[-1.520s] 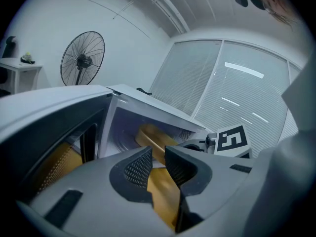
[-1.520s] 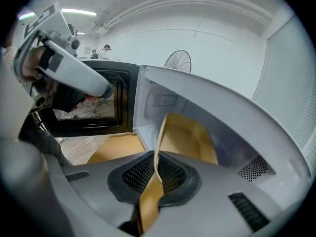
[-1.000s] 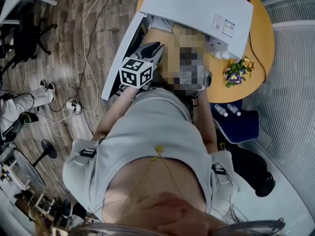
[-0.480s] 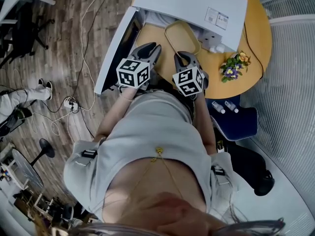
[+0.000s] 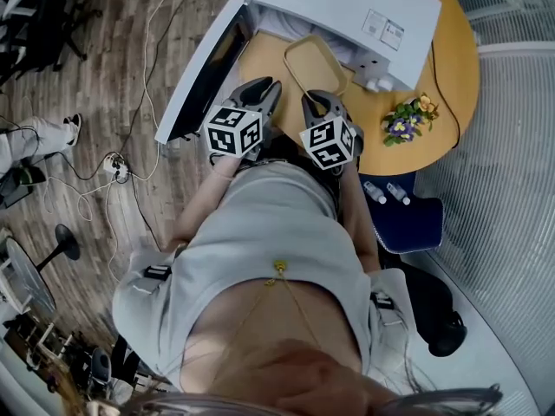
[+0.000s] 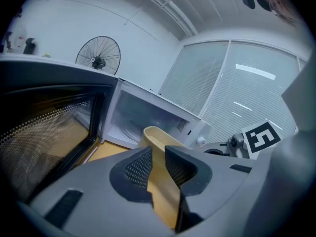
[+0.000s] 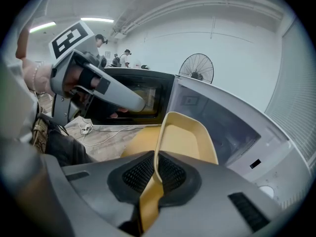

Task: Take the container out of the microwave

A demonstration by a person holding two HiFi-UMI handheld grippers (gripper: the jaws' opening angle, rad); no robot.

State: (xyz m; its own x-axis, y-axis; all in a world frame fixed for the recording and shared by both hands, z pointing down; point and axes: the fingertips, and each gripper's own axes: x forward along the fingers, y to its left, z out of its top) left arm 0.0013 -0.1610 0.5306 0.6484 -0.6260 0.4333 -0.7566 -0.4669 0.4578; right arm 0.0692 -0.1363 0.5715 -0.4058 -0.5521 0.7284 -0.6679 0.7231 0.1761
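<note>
A shallow yellow container [image 5: 316, 59] hangs just outside the open mouth of the white microwave [image 5: 347, 7], over the table. My right gripper [image 5: 316, 100] is shut on its near rim; in the right gripper view the thin yellow rim [image 7: 190, 137] runs between the pads of that gripper [image 7: 155, 167]. My left gripper [image 5: 267, 87] hovers to the left of the container, by the swung-out door [image 5: 195, 68]. Its jaws stand a little apart with nothing between them [image 6: 158, 151]; the container [image 6: 158, 137] shows beyond the gap. The left gripper [image 7: 98, 85] also shows against the dark door.
The microwave stands on a round yellow table [image 5: 451, 68] with a small flower bunch [image 5: 408, 124] at its edge. Cables and a power strip [image 5: 117, 170] lie on the wood floor at the left. A blue seat with bottles [image 5: 408, 211] is to the right. A fan [image 7: 196, 68] stands behind.
A second ago only the left gripper showed in front of the microwave. The right gripper then came back into sight with the container, and both have barely moved in the last half second.
</note>
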